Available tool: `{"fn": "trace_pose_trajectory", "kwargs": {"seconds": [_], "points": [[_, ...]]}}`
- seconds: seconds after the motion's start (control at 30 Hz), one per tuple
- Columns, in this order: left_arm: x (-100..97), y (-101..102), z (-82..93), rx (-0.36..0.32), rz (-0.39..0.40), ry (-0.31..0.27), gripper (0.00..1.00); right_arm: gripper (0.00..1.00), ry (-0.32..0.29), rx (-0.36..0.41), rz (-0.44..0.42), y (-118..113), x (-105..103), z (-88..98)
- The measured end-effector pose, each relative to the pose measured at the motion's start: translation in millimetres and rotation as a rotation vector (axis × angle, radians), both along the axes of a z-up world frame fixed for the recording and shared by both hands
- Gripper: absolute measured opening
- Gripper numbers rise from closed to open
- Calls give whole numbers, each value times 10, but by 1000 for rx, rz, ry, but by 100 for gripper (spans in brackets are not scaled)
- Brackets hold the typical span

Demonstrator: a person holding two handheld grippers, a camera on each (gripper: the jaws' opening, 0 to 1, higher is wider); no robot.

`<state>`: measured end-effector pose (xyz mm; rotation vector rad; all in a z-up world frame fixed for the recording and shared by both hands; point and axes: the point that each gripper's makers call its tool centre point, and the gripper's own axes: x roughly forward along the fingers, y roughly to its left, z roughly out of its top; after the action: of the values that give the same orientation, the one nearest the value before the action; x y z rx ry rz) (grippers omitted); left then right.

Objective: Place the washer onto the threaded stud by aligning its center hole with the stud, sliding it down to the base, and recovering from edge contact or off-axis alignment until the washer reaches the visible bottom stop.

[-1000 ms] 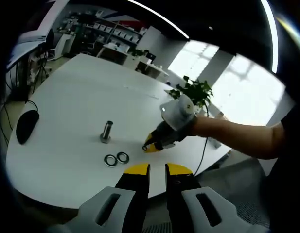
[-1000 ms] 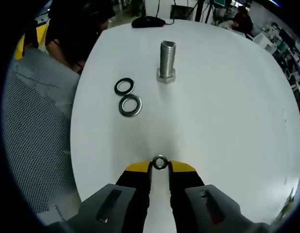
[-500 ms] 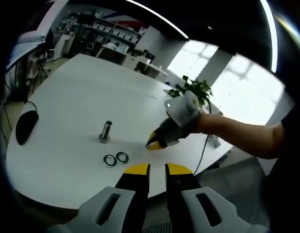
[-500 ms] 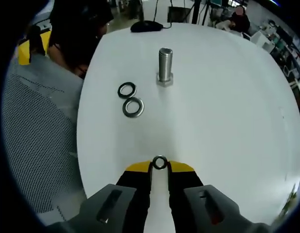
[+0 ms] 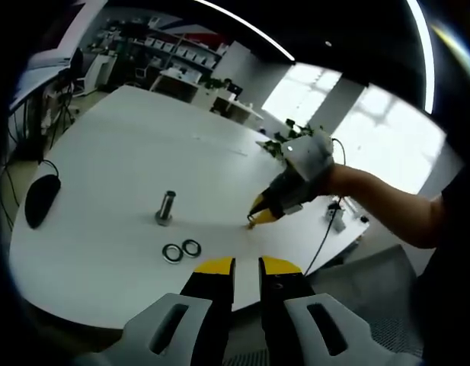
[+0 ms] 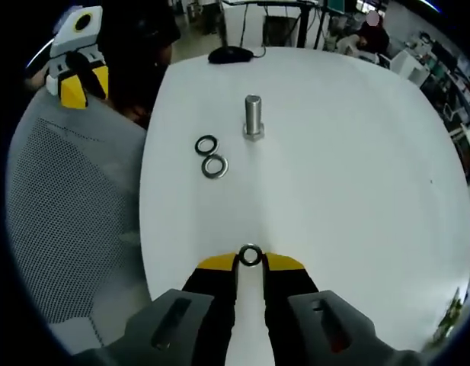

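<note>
1. Fingers (image 6: 214,279) on your right gripper (image 6: 250,263) pinch the washer (image 6: 250,255) by its rim, so the hole's free.
2. Threaded stud (image 6: 252,117) stands well ahead on the worktop (image 6: 356,168).
3. Left gripper (image 5: 246,268): fingers nearly together, holding nothing, parked clear.

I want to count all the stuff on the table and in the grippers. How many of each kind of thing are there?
Washers: 3, two lying on the table and one held in the right hand-held gripper
Bolt: 1, standing upright
Computer mouse: 1, at the far edge
Total: 5 things
</note>
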<state>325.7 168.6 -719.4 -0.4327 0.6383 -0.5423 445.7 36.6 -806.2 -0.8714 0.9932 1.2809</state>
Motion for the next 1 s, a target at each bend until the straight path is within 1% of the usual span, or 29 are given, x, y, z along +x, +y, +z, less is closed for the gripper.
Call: {"fn": "trace_pose_trajectory", "kwargs": {"seconds": [0.2,0.33,0.5,0.7,0.83,1.0], "points": [[4,9,2,0,4,-2,10,13,-10,-19,16,-126,23,105],[3,6,3,0,5,-2,10,13,-29,-44,27,-251,70,193],[5,5,3,0,4,-2,10,13,-32,-60,34,-335,93,233],[5,8,1,-1,5,-2,10,13,-47,-79,37,-401,131,222],[5,6,0,0,3,0,10,13,-65,-104,35,-441,188,150],[1,6,-3,1,3,2,10,13,-61,-103,27,-437,209,51]]}}
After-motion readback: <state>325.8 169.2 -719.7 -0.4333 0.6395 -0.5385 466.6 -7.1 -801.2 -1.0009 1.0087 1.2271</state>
